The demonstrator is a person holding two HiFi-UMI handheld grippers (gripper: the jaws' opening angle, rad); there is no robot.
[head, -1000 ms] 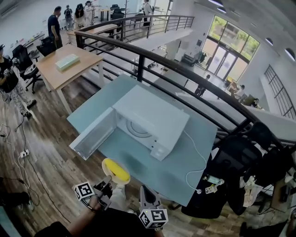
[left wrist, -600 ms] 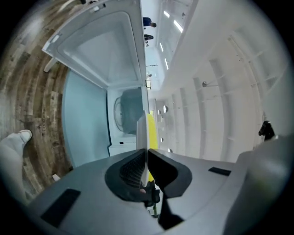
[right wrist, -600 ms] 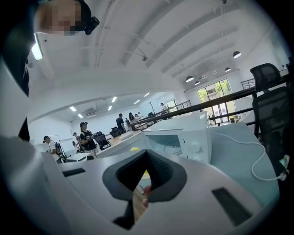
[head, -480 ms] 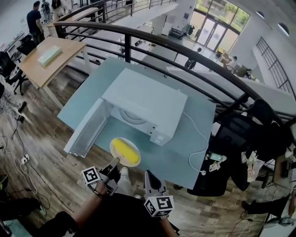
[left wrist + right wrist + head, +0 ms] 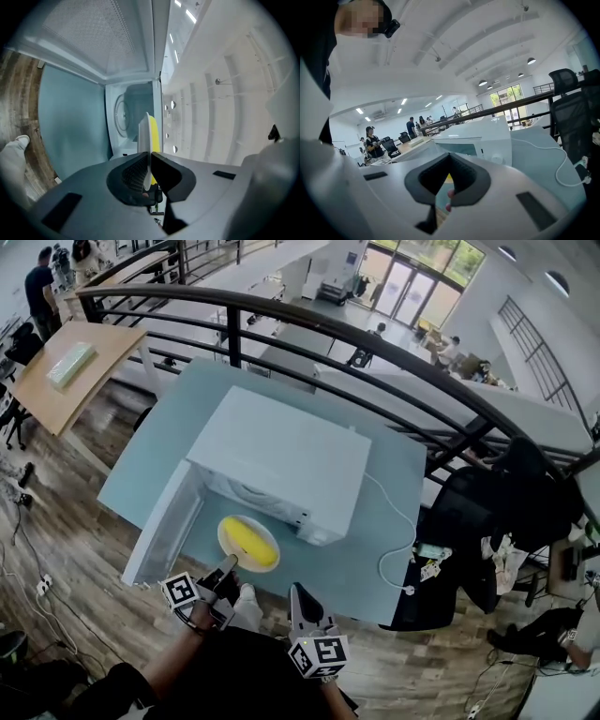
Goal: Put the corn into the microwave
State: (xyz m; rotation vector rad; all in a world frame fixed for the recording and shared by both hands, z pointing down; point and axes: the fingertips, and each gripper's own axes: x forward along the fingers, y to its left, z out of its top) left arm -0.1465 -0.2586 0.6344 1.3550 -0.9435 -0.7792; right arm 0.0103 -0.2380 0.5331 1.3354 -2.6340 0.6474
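The corn (image 5: 249, 543) lies yellow on a white plate (image 5: 227, 529), and I carry that plate by its near rim in the left gripper (image 5: 226, 567). In the left gripper view the jaws are pinched almost together on the thin plate edge, which stands edge-on between them with the corn along one side. From the head view, the plate hangs above the blue-green surface (image 5: 375, 563), right at the mouth of the microwave (image 5: 281, 457). I judge that it has not yet passed inside.

The microwave door (image 5: 161, 538) is swung fully open to the left, so that part is done. The cavity shows its glass turntable (image 5: 120, 112), and I can see nothing on it. The plate lines up with the opening, so the approach looks nearly finished.

What I reckon is left:
- push the plate through the opening
- set it down on the turntable
- let go of the rim and back the left gripper out
- probably close the door, though the task does not ask for it

My right gripper (image 5: 302, 604) hangs beside the left, short of the surface edge and apart from the plate. In its own view the jaws are together with nothing between them. It has no part in the carry.
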